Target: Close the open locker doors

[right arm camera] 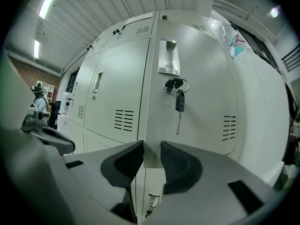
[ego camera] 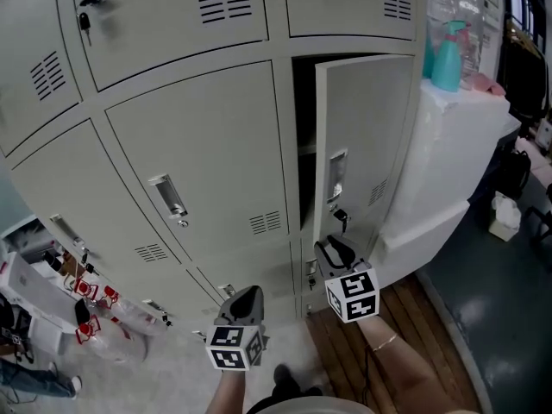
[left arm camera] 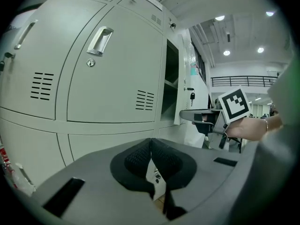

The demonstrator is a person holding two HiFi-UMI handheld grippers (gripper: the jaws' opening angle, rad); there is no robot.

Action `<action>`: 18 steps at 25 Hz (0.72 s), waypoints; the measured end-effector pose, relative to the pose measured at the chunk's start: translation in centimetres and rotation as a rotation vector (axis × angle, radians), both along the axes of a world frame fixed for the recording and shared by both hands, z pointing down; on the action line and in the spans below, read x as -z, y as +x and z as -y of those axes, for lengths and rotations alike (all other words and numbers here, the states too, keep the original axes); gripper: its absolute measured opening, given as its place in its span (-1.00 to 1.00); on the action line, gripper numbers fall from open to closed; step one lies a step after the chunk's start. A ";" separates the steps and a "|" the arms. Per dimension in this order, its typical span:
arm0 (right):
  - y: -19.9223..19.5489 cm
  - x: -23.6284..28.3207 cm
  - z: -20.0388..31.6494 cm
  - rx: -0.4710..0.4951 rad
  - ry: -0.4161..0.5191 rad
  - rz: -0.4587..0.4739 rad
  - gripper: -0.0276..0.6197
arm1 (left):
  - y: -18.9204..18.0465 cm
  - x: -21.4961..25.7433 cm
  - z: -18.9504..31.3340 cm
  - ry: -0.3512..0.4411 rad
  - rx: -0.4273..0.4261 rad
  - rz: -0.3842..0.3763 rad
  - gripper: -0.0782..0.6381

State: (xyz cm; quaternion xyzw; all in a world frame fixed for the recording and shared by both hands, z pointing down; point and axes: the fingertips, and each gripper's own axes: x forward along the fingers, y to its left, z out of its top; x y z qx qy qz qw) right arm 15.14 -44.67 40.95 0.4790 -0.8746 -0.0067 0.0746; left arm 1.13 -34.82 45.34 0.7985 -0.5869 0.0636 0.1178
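Observation:
One grey locker door (ego camera: 366,136) in the right column stands ajar, hinged at its right, with a dark compartment (ego camera: 304,128) behind it. A key (ego camera: 341,218) hangs from the lock under its handle. My right gripper (ego camera: 335,247) is held at the door's lower free corner. In the right gripper view the door's face (right arm camera: 197,78) and key (right arm camera: 180,102) fill the frame, and the right gripper (right arm camera: 152,149) is open with that corner showing in the gap. My left gripper (ego camera: 248,293) hangs lower left before the closed lockers. Its jaws (left arm camera: 151,142) are shut and hold nothing.
A teal spray bottle (ego camera: 448,54) stands on a white cabinet (ego camera: 457,145) right of the lockers. Wooden floorboards (ego camera: 414,317) lie below the open door. Boxes and clutter (ego camera: 52,291) sit at the lower left. Another key (ego camera: 84,24) hangs in an upper-left locker.

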 end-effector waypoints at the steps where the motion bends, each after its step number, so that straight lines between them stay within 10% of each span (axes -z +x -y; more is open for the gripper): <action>1: -0.3 0.0 0.4 0.002 0.001 -0.004 -0.55 | -0.2 0.0 0.4 0.000 0.000 0.000 -0.72; 18: -2.6 -1.2 5.4 -0.013 -0.024 -0.054 -0.72 | -2.5 -0.1 3.4 -0.007 0.007 -0.017 -0.72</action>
